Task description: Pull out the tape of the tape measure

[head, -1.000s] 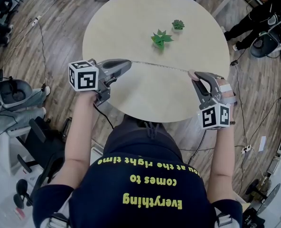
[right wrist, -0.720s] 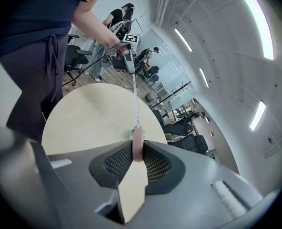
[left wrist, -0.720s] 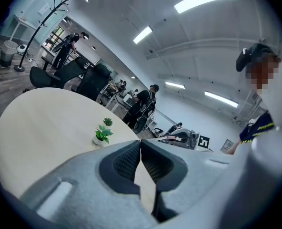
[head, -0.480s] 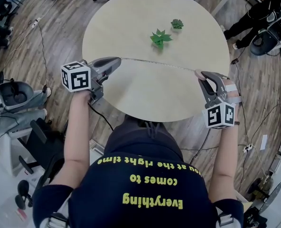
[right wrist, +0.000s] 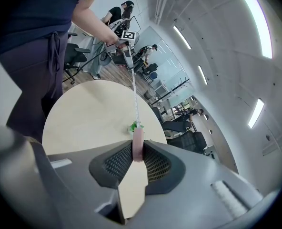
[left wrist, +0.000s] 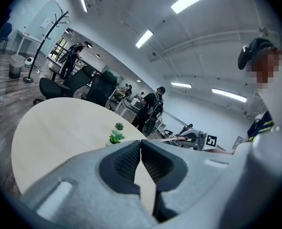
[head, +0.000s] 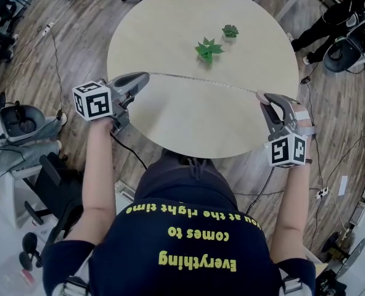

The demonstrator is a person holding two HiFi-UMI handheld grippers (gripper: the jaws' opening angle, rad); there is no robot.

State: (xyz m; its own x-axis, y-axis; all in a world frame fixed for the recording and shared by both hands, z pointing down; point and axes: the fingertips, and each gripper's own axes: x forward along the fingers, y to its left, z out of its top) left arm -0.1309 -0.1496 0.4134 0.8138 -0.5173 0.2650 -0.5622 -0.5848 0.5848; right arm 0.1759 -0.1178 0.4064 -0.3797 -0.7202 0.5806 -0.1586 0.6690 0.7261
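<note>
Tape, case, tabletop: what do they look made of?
Tape: thin pale strip, stretched nearly straight; steel or fibre, can't tell. Case: pink, smooth, matt; likely plastic. Tabletop: pale beige, even, matt; probably laminate or wood veneer.

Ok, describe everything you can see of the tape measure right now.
The tape measure has a small pink case, seen edge-on, clamped between the jaws of the right gripper. Its narrow, pale, finely marked tape is pulled out in a straight, taut line across the round table to the left gripper, whose jaws are shut on its end.
</note>
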